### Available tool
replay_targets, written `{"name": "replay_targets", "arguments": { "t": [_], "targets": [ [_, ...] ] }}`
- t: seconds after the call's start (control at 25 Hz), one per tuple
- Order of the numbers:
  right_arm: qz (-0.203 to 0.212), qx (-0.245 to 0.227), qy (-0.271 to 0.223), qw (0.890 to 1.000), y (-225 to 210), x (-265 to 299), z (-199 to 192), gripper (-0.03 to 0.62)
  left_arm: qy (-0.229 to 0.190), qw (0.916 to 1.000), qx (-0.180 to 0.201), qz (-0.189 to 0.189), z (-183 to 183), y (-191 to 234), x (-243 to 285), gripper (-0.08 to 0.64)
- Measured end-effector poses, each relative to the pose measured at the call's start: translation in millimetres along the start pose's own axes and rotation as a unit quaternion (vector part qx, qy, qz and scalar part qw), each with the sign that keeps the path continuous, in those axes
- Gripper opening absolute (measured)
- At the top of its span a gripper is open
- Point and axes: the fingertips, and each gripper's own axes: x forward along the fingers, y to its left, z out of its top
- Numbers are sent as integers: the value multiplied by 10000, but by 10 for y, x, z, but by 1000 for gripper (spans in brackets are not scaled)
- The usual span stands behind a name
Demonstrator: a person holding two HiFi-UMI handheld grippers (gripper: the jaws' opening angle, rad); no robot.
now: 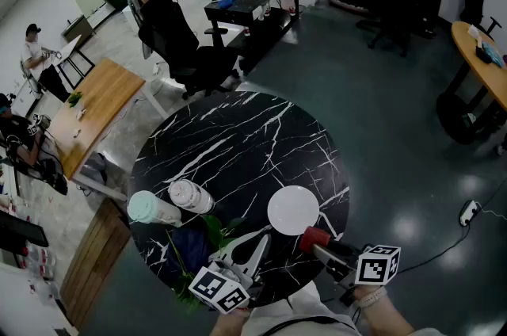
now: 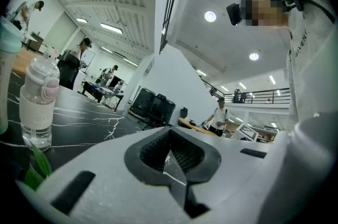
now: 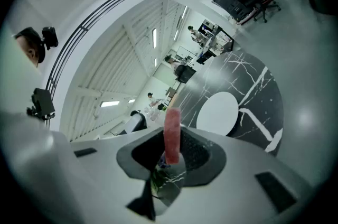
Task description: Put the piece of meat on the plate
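Note:
A red piece of meat [image 1: 314, 238] sticks out of my right gripper [image 1: 321, 246], which is shut on it at the near right edge of the round black marble table [image 1: 238, 136]. In the right gripper view the meat [image 3: 171, 136] stands upright between the pads of the right gripper [image 3: 171, 157]. The empty white plate [image 1: 293, 209] lies just beyond the meat, and it shows ahead and to the right as the plate [image 3: 216, 113]. My left gripper [image 1: 257, 241] hovers level to the plate's left, and the left gripper [image 2: 171, 157] looks shut with nothing in it.
A mint-lidded bottle [image 1: 150, 209] and a clear bottle [image 1: 190, 196] lie at the table's near left, the clear bottle [image 2: 38, 104] close to my left gripper. A dark blue bag with green leaves [image 1: 194, 243] sits beside them. An office chair [image 1: 190, 57] stands beyond the table.

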Motion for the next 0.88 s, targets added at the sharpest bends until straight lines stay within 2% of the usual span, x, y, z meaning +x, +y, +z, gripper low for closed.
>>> {"name": "replay_targets", "arguments": {
  "t": [0.2, 0.52, 0.88],
  "targets": [
    [-291, -64, 393, 9988, -375, 306, 111, 86, -5, 9996, -103, 256, -145, 213, 149, 9],
    [-541, -69, 788, 9954, -663, 791, 230, 86, 139, 9993, -201, 296, -410, 440, 318, 9],
    [-682, 271, 1021, 9921, -865, 1044, 241, 86, 201, 9996, -158, 82, -664, 601, 644, 9]
  ]
}}
